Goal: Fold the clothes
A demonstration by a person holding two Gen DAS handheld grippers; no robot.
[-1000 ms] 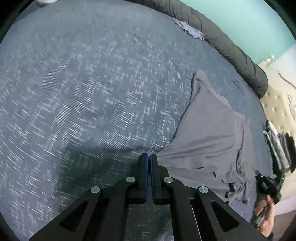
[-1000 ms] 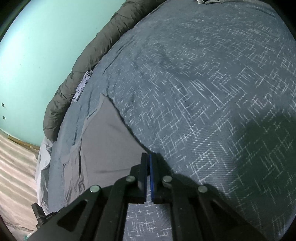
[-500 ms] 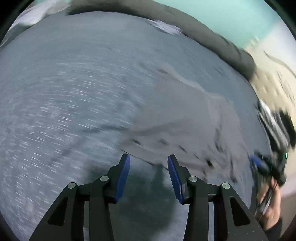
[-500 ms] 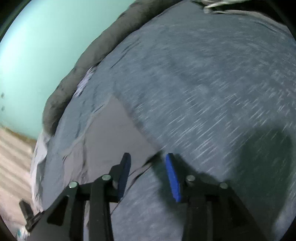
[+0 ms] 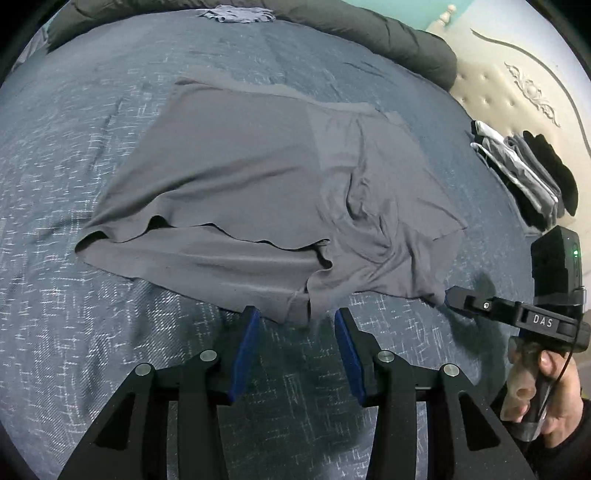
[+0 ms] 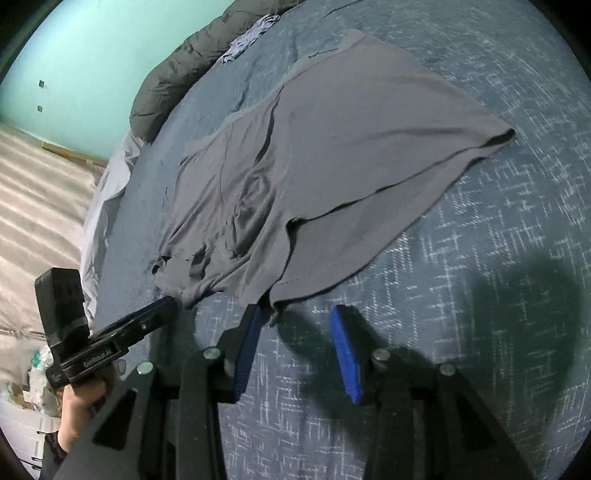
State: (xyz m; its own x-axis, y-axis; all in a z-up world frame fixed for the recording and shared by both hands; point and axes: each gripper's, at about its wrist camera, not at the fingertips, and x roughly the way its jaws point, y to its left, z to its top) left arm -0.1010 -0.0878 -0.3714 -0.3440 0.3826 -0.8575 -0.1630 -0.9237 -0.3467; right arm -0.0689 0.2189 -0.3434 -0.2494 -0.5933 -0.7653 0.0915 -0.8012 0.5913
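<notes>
A grey garment (image 5: 240, 166) lies spread on the blue-grey bedspread (image 5: 74, 350), one layer folded over another and its right part rumpled. My left gripper (image 5: 295, 317) is open, and the garment's near hem lies just ahead of its blue pads (image 5: 243, 350) without touching them. In the right wrist view the same garment (image 6: 351, 129) stretches away, and my right gripper (image 6: 295, 314) is open with a hem corner beside its left fingertip. Each view also shows the other gripper from the side, right gripper (image 5: 448, 295) and left gripper (image 6: 168, 302), with the tip at a garment corner.
A stack of folded clothes (image 5: 524, 173) sits at the right by the beige tufted headboard (image 5: 517, 92). A dark rolled duvet (image 5: 369, 33) runs along the far edge, with a small crumpled cloth (image 5: 236, 14) beside it. The bed's edge and a pale sheet (image 6: 110, 184) are on the left.
Both grippers were shut on the garment's edge a second ago. They have since opened and drawn back, and the garment now lies spread on the bed.
</notes>
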